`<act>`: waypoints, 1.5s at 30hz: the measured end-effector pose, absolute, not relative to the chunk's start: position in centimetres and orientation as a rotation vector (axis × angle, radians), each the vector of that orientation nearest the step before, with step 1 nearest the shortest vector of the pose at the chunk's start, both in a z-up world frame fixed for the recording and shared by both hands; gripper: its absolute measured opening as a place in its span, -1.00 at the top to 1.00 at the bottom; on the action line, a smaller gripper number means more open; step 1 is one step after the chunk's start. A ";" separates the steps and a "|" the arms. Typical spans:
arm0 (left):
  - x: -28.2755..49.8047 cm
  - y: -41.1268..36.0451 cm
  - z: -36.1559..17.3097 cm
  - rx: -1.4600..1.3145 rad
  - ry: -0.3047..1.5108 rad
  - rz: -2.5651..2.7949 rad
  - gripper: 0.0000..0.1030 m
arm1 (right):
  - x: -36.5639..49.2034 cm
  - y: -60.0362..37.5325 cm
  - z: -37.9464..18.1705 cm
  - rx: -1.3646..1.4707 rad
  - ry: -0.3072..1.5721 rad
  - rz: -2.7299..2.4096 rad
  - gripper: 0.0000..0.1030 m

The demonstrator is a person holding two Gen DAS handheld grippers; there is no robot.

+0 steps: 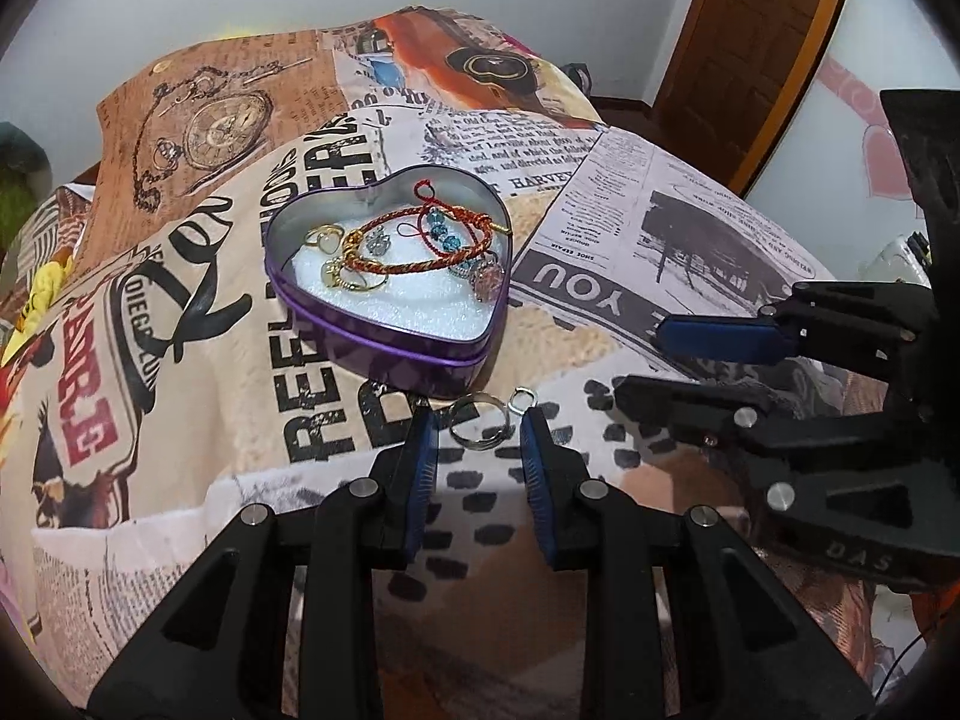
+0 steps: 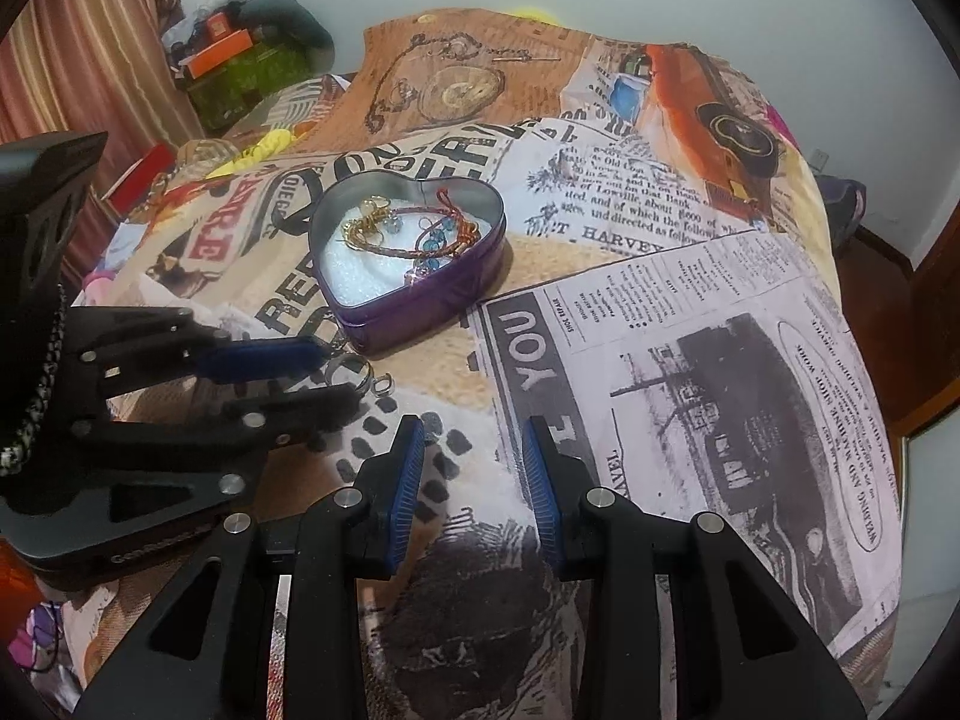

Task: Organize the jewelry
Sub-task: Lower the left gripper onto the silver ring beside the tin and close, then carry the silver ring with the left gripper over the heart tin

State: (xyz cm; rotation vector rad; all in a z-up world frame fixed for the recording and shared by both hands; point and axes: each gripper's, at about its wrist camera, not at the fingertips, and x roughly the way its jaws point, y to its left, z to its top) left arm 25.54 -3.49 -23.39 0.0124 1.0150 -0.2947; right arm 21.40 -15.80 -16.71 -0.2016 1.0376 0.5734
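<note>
Your left hand-held gripper [image 1: 477, 420] points forward and tilts down, its two blue-padded fingers [image 1: 422, 450] spread apart with a clear gap between them. Your right hand-held gripper [image 2: 474, 426] takes much the same pose, fingers parted and gripping nothing. From the left wrist view, the right hand-held gripper [image 1: 645, 354] comes in from the right side, lying roughly crosswise to the left one, its tips near the left one's tips but not touching them.
</note>
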 end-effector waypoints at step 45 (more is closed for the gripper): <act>22.3 0.8 -18.9 -0.062 0.870 -0.198 0.61 | 21.2 -12.3 -13.9 -0.221 0.913 0.644 0.82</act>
